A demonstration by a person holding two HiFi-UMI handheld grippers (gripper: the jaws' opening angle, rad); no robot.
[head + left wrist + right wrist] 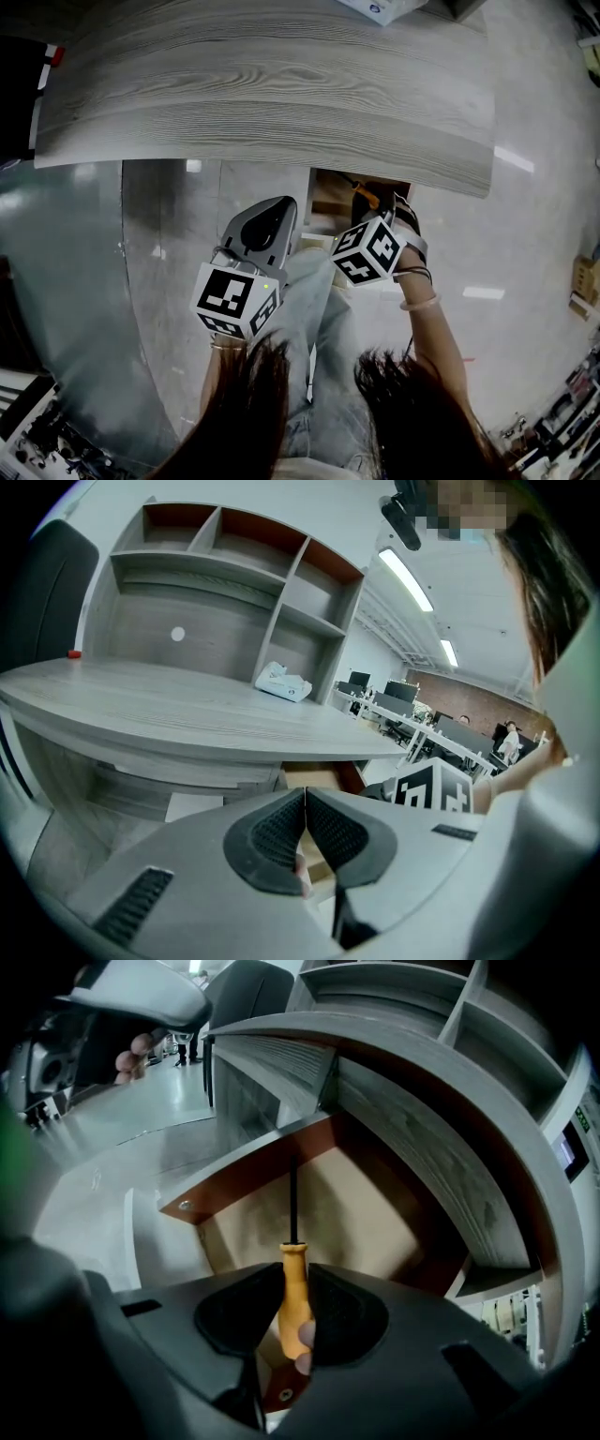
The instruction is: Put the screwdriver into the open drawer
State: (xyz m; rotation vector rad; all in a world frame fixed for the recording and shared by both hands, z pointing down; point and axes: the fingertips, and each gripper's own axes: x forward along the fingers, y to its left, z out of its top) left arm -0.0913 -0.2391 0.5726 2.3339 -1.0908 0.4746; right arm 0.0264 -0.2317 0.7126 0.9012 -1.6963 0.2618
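Worktop [281,84] spans the far side in the head view; drawer [246,1177] stands open beneath its near edge, toward the right; shelf unit [234,564] rises behind the worktop; box [283,682] on the worktop, just before the shelves; right gripper [293,1309] at the drawer mouth; screwdriver [293,1283] between its jaws, handle in the jaws, shaft reaching forward over the drawer floor; left gripper [267,225] left of the right one, before the worktop edge, apart from the drawer.
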